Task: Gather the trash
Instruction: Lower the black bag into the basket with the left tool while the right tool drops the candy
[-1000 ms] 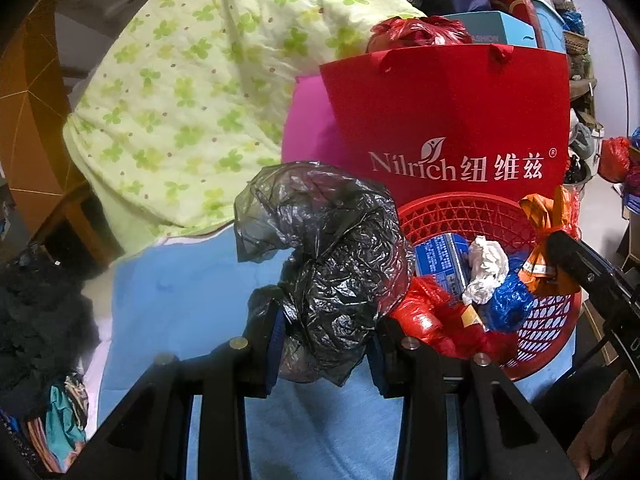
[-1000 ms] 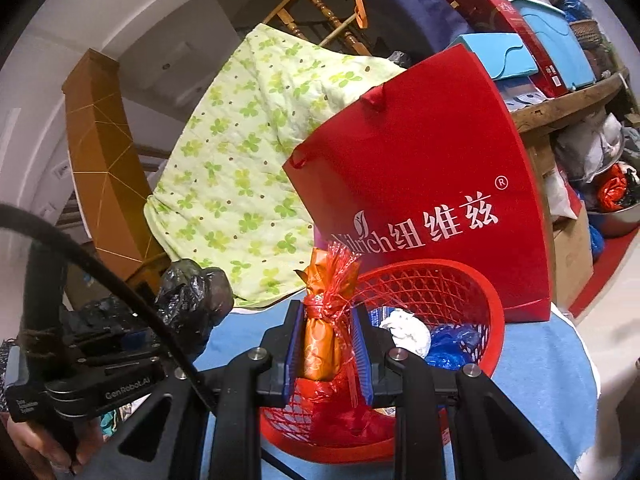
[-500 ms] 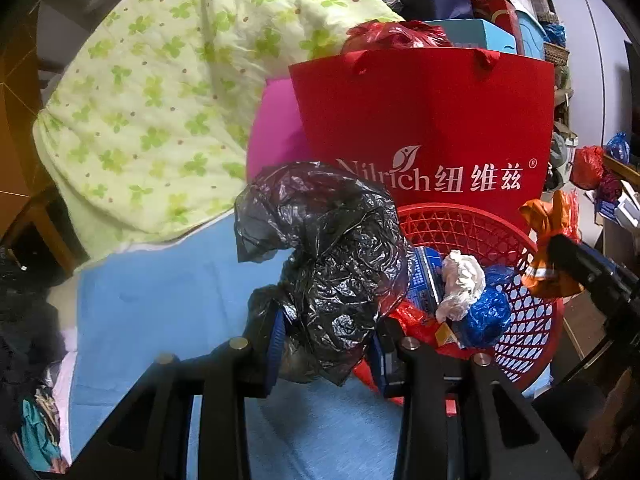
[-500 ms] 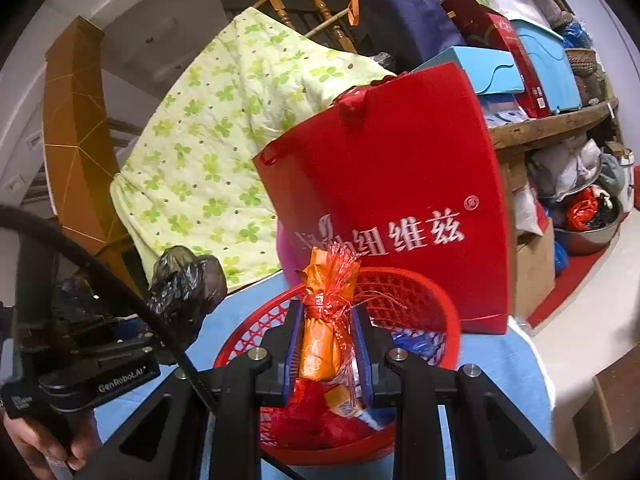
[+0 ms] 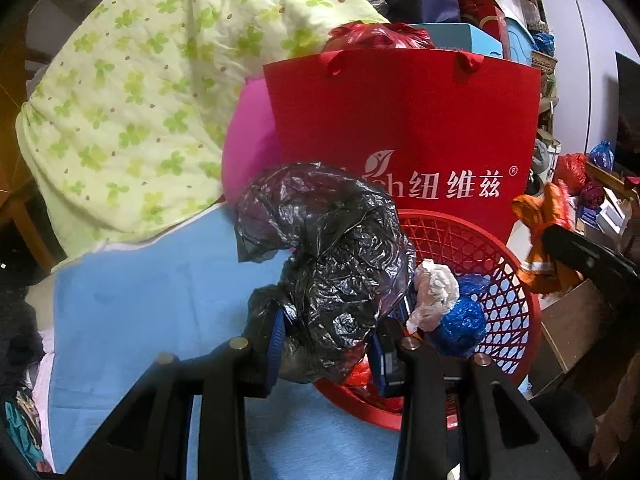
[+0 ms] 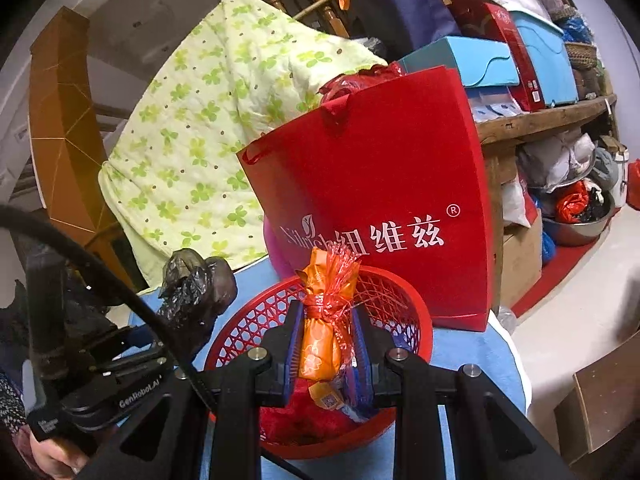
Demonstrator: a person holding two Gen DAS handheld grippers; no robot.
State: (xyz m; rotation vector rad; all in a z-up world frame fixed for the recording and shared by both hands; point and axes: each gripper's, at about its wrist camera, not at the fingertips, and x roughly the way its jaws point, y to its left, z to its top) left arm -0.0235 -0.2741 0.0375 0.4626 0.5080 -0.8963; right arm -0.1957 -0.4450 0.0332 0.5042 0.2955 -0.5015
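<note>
My left gripper [image 5: 326, 348] is shut on a crumpled black plastic bag [image 5: 328, 264], held just above the left rim of the red mesh basket [image 5: 504, 312]. The basket holds a white wad [image 5: 434, 292], a blue bag [image 5: 460, 324] and red scraps. My right gripper [image 6: 325, 354] is shut on an orange wrapper with red cellophane [image 6: 324, 320], held over the red mesh basket [image 6: 416, 320]. In the right wrist view the left gripper [image 6: 120, 360] with the black plastic bag [image 6: 196, 292] shows at the left. The orange wrapper [image 5: 540, 240] also shows at the right of the left wrist view.
A red paper gift bag [image 5: 400, 128] stands right behind the basket on the blue cloth [image 5: 140, 300]. A green flowered quilt [image 5: 140, 100] lies at the back left. Shelves with boxes [image 6: 520, 60] and a metal bowl [image 6: 580, 224] crowd the right. A hand [image 6: 52, 456] holds the left gripper.
Both views have swung left to right, so the basket sits closer under the two grippers. The right gripper rose a little with the orange wrapper. Both grips held.
</note>
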